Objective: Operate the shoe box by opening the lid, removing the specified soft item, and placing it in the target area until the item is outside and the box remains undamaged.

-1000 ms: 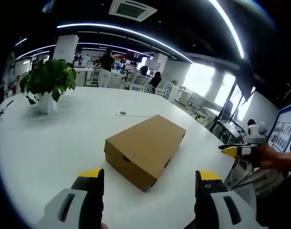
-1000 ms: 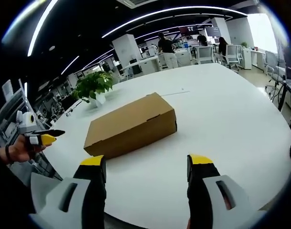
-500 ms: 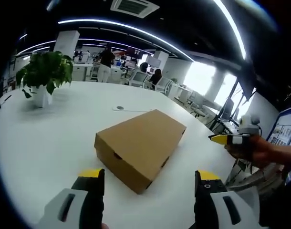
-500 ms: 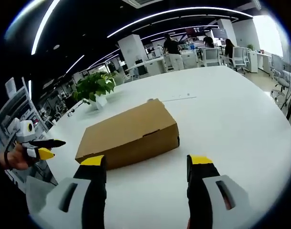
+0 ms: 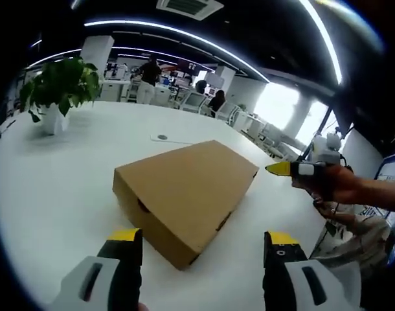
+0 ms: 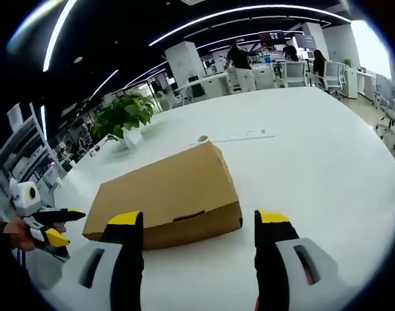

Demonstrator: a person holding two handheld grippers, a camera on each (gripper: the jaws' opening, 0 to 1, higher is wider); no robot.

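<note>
A closed brown cardboard shoe box [image 5: 188,191] lies on the white table [image 5: 61,181]; its lid is down and nothing of its contents shows. In the left gripper view my left gripper [image 5: 201,243] stands open just short of the box's near corner. The right gripper [image 5: 283,168], held in a hand, comes in from the right beside the box. In the right gripper view the box [image 6: 168,191] lies just beyond my open right gripper [image 6: 199,223], and the left gripper [image 6: 58,223] shows at the far left, its jaws apart.
A potted green plant [image 5: 55,91] stands at the table's far left, and shows as a plant [image 6: 123,116] in the right gripper view. A small round disc [image 5: 161,137] lies behind the box. Desks, chairs and people fill the office beyond. The table edge [image 5: 314,227] runs close on the right.
Both grippers have come closer to the box, which now looks larger in both views. The box itself has not moved and stays closed.
</note>
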